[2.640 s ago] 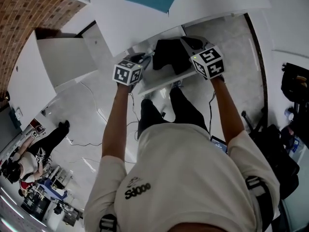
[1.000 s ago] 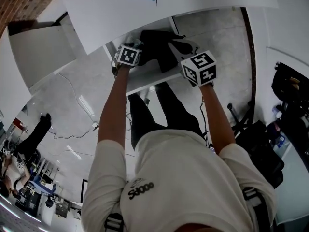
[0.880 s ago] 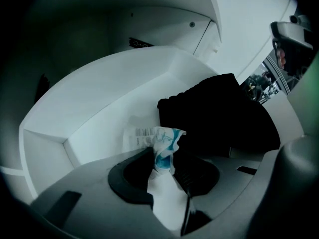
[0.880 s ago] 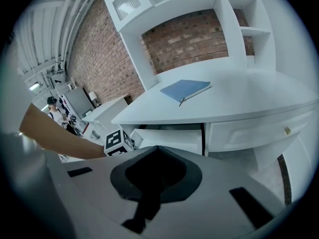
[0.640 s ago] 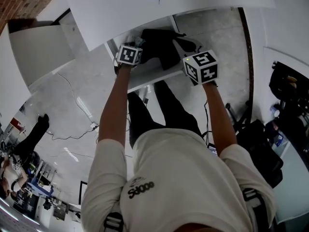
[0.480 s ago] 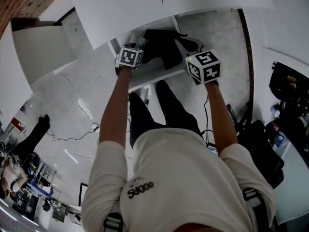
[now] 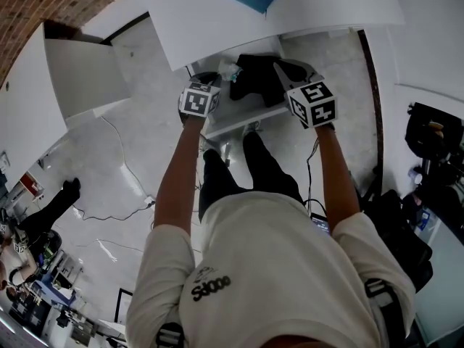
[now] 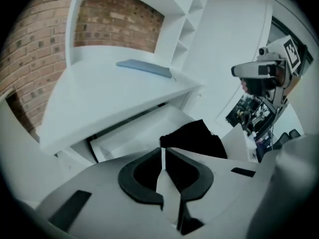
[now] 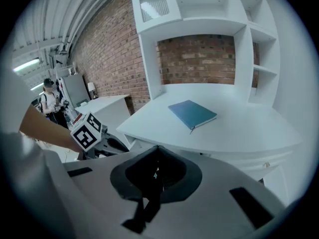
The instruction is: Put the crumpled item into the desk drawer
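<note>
Left gripper (image 8: 163, 156) has just snapped closed on nothing, and both grippers have lifted clear. Right gripper (image 9: 158, 156) is clenched and empty too. The black item (image 7: 255, 78) lies in the open drawer (image 7: 243, 119), so it's placed, I'd say. It's a heap, long axis across the drawer's width, no clear pointing end.

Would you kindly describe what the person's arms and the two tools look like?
The left tool and right tool each have a pale grey body, dark curved jaws and a white cube with black square markers. Short off-white sleeves cover the upper arms. The left tool's jaws have just been closing on nothing.
</note>
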The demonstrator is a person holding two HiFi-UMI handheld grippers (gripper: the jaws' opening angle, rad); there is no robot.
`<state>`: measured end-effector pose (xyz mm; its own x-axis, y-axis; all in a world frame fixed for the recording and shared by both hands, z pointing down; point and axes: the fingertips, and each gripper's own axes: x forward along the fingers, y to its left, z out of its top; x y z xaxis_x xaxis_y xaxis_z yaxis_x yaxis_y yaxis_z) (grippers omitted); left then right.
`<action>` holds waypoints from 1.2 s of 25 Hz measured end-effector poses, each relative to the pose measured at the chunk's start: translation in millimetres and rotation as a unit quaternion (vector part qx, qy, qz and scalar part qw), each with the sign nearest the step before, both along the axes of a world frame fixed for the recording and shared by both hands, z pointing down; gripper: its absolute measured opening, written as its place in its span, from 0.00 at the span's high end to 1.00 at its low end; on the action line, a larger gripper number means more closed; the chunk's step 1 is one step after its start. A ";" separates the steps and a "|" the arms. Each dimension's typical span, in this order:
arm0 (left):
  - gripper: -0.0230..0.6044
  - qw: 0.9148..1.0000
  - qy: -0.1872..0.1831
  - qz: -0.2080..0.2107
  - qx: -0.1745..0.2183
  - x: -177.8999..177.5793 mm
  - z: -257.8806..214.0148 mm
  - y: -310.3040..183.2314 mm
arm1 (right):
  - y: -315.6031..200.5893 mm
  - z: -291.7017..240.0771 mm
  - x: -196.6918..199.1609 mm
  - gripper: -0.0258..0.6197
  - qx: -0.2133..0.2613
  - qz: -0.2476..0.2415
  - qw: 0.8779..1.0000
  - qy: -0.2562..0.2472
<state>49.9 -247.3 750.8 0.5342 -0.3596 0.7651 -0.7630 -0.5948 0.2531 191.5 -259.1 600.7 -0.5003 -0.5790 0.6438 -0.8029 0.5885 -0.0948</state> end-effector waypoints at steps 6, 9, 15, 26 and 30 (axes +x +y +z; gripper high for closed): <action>0.93 0.996 0.036 -0.043 0.071 -50.3 -80.5 -11.6 | -6.4 -57.8 -37.4 0.96 0.053 -0.045 0.997 0.019; 0.93 0.990 0.036 -0.049 0.126 -78.5 -130.9 -19.9 | -18.8 -95.2 -54.3 0.96 0.093 -0.065 0.993 0.036; 0.93 0.969 0.003 -0.079 0.234 -151.6 -226.1 -33.6 | -32.9 -173.4 -89.6 0.96 0.169 -0.090 0.980 0.050; 0.93 0.919 -0.052 -0.095 0.378 -214.6 -378.8 -47.1 | -39.7 -269.7 -135.2 0.96 0.267 -0.112 0.956 0.044; 0.93 0.900 -0.047 -0.097 0.423 -217.1 -423.9 -44.7 | -37.8 -298.2 -147.1 0.96 0.297 -0.115 0.947 0.042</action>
<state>-167.2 -292.1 326.9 0.3455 -0.9141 0.2120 -0.8678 -0.3972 -0.2985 44.5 -296.8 302.5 -0.6182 -0.7341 0.2809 -0.6377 0.6774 0.3668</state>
